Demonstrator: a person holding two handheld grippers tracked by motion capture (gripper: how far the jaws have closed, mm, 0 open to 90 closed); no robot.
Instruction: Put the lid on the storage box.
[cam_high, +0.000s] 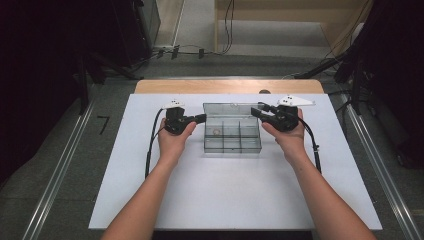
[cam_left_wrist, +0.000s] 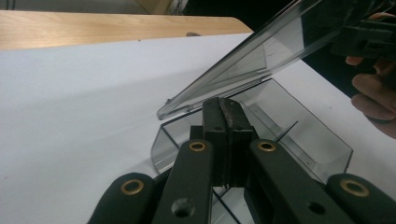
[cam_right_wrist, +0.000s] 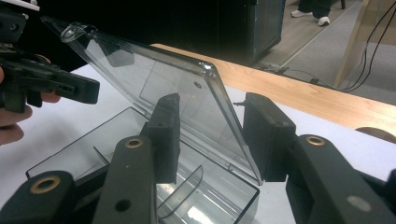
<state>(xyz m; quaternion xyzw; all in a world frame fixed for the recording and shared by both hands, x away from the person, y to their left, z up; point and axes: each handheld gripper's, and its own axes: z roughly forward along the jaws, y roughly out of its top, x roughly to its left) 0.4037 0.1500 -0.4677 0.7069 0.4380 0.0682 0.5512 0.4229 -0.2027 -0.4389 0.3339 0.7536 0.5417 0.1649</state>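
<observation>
Room: grey floor, cables trailing at the far side, dark equipment to either flank. A white board (cam_high: 235, 190) lies on a light wooden table (cam_high: 227, 86).

High view. A clear plastic compartment box (cam_high: 232, 135) sits at the board's middle, toward the far half, its inside split by dividers into several cells. Its lid (cam_high: 232, 108) stands raised along the far edge. The left gripper (cam_high: 200, 119), held in the person's left hand (cam_high: 175, 140), points at the box's left end wall; the right gripper (cam_high: 257, 111), in the right hand (cam_high: 290, 137), reaches the lid's right end. A black cable trails back from each gripper.

Left gripper view. White board, with the wooden table edge (cam_left_wrist: 116, 25) beyond. The two black jaws are pressed together, pad against pad, and nothing can be seen between them; their tips sit at the near end wall of the box (cam_left_wrist: 299, 135). The lid (cam_left_wrist: 261, 60) tilts up above them. Fingers of the other hand (cam_left_wrist: 373, 100) show at the right edge.

Right gripper view. Jaws apart, one on each side of the tilted lid (cam_right_wrist: 182, 98), just at its corner; whether the pads press on it I cannot tell. The open box (cam_right_wrist: 116, 158) lies below, a curved divider (cam_right_wrist: 187, 186) visible. The left gripper (cam_right_wrist: 56, 86) shows farther off at the left.
</observation>
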